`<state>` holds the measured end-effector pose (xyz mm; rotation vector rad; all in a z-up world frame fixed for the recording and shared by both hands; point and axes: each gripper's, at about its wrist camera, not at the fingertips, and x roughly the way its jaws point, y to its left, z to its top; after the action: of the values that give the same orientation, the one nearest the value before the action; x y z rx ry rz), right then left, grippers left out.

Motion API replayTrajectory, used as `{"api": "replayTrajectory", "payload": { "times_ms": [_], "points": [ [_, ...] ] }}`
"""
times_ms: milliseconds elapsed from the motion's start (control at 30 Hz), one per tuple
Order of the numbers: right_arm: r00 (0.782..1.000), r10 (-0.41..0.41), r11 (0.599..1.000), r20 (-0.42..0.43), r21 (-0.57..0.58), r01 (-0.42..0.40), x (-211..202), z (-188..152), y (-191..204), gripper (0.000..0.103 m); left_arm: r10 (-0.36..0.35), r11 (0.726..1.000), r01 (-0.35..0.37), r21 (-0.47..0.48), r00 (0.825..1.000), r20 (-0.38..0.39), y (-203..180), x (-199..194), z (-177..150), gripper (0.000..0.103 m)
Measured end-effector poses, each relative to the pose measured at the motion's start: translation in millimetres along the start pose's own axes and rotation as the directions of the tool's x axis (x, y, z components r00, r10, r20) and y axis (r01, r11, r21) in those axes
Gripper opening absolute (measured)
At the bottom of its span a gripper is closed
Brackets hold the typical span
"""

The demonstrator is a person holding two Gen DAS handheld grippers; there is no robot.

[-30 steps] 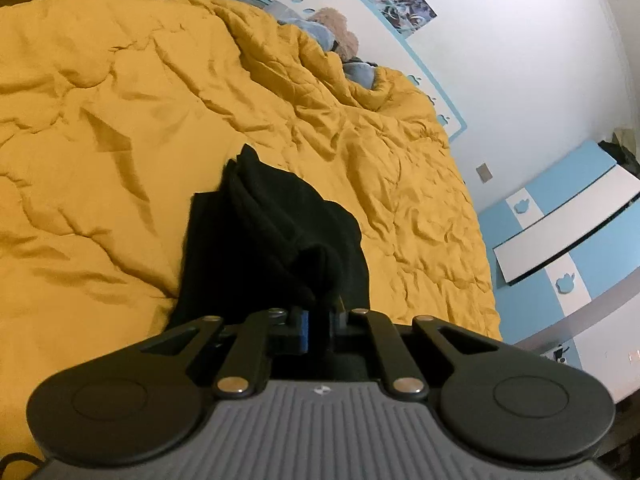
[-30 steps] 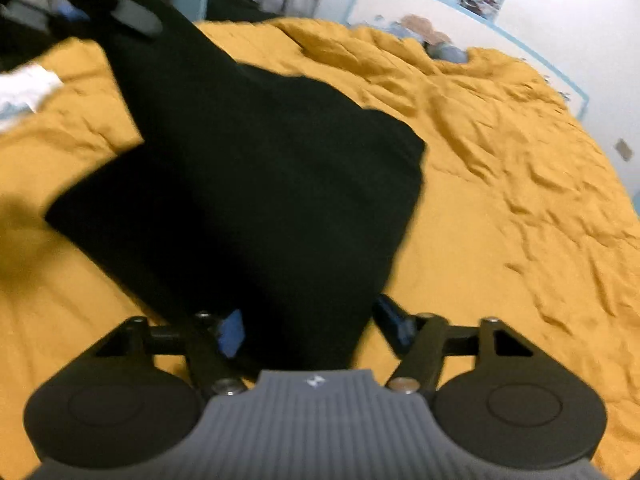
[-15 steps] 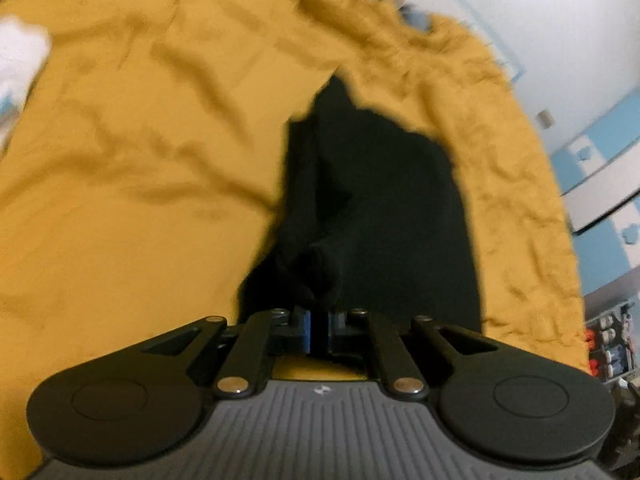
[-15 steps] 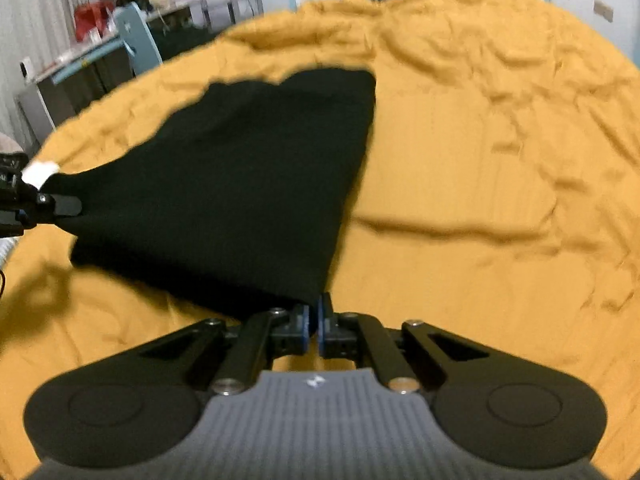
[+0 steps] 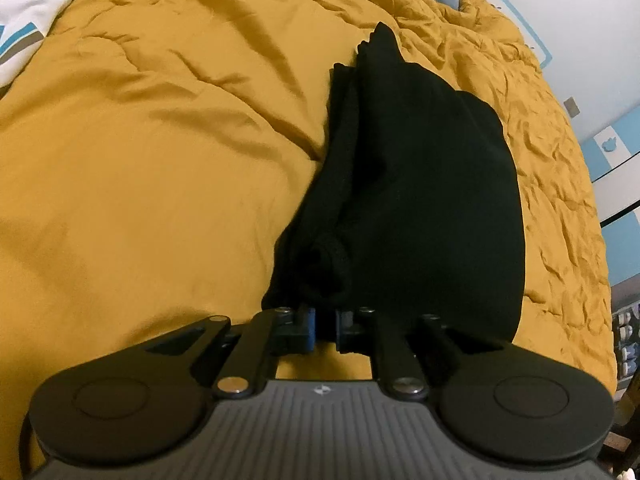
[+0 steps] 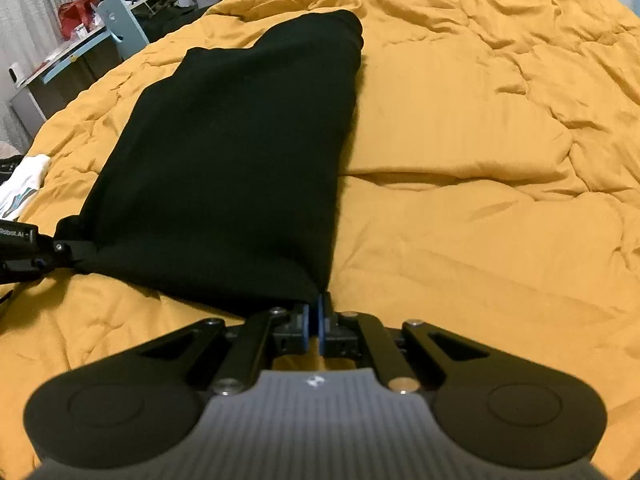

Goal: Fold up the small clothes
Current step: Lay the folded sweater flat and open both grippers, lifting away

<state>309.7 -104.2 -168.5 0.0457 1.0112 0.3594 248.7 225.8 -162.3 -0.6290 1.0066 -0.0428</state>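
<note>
Black garment (image 5: pixel 424 184) lay on the mustard-yellow quilt (image 5: pixel 160 168) of a bed, seen first from the left wrist. It stretched away from the camera, flat on its right side and bunched into long folds along its left edge. A rolled hem of it sat just at the tips of the left claw (image 5: pixel 325 322). The jaws of that claw stood narrowly apart and had just been opening a little; the black cloth lay at the gap, but whether the pads pressed on it could not be told. A white garment with teal stripes (image 5: pixel 28 8) lay at the far left of the quilt, well apart from the black one.

From the right wrist, the black garment (image 6: pixel 240 152) was spread flat across the quilt (image 6: pixel 480 200), narrowing toward its far end. The right claw (image 6: pixel 314 320) had its blue pads together, pinching the near right corner of the cloth. The left claw (image 6: pixel 74 254) reached in from the left edge and met the garment's near left corner. A desk with clutter (image 6: pixel 60 60) stood beyond the bed at the upper left.
</note>
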Motion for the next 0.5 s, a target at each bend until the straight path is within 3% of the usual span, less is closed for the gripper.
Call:
{"api": "replayTrajectory", "payload": {
  "times_ms": [233, 400, 500],
  "points": [
    [0.999, 0.026, 1.000, -0.022, 0.000, -0.026, -12, 2, 0, 0.000, 0.066, 0.997, -0.067, -0.036, 0.997, -0.035, -5, -10, -5, 0.018],
    [0.999, 0.029, 1.000, -0.020, 0.010, -0.028, -25, -4, -4, 0.000, 0.156, 0.987, -0.154, 0.039, 0.986, -0.060, -17, -23, -5, 0.019],
    [1.000, -0.013, 1.000, -0.001, -0.010, 0.013, -38, -7, -7, 0.000, 0.223, 0.971, -0.216, 0.104, 0.973, -0.056, -29, -35, -2, 0.023]
  ]
}}
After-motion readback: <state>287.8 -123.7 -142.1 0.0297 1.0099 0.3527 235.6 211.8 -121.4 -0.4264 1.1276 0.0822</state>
